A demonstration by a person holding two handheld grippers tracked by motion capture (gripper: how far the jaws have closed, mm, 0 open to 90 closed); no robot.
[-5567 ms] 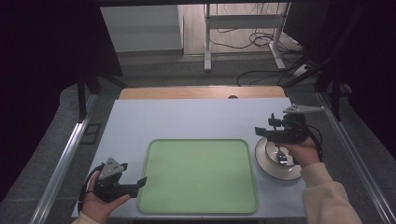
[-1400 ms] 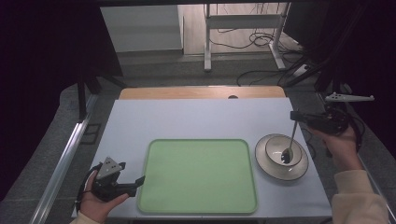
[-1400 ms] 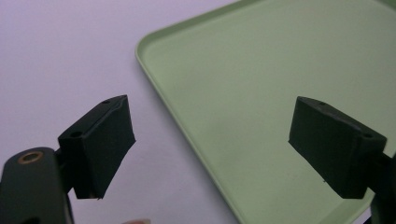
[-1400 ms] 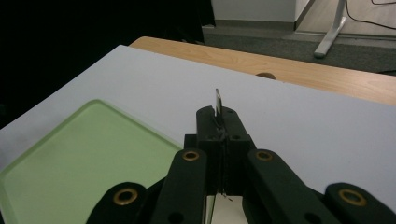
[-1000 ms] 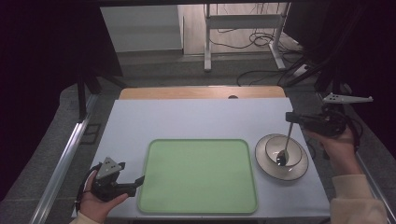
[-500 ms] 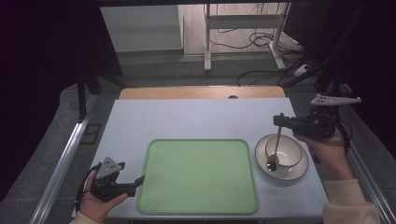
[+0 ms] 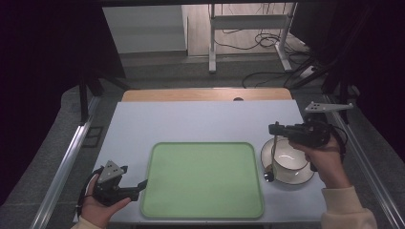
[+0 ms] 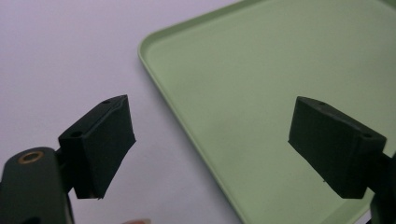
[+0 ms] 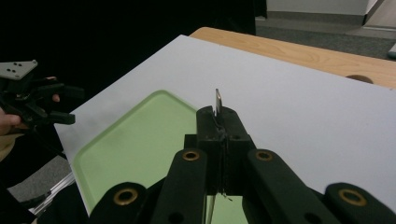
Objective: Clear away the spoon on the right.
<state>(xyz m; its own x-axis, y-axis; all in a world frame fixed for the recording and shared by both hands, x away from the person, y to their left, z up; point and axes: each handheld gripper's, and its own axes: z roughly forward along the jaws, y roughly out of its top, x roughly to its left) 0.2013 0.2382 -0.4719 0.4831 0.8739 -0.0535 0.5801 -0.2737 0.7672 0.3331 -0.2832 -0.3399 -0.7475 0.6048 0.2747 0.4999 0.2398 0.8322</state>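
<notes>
A metal spoon (image 7: pixel 272 157) hangs bowl-down from my right gripper (image 7: pixel 275 130), which is shut on the top of its handle (image 9: pixel 217 105). The spoon's bowl sits just above the left rim of a white bowl (image 7: pixel 288 163) standing on a saucer at the table's right. A pale green tray (image 7: pixel 203 179) lies in the middle of the table, with nothing on it. My left gripper (image 7: pixel 139 185) is held at the tray's front left corner, open, one jaw over the table and one over the tray (image 8: pixel 261 88).
The light grey table top (image 7: pixel 200 121) ends at a wooden strip (image 7: pixel 205 94) at the back. Metal rails run along both sides. Beyond the table are desk legs and floor cables (image 7: pixel 267 76).
The right gripper has carried the spoon leftward and lower, from over the bowl's right side to its left rim. The left gripper has stayed still.
</notes>
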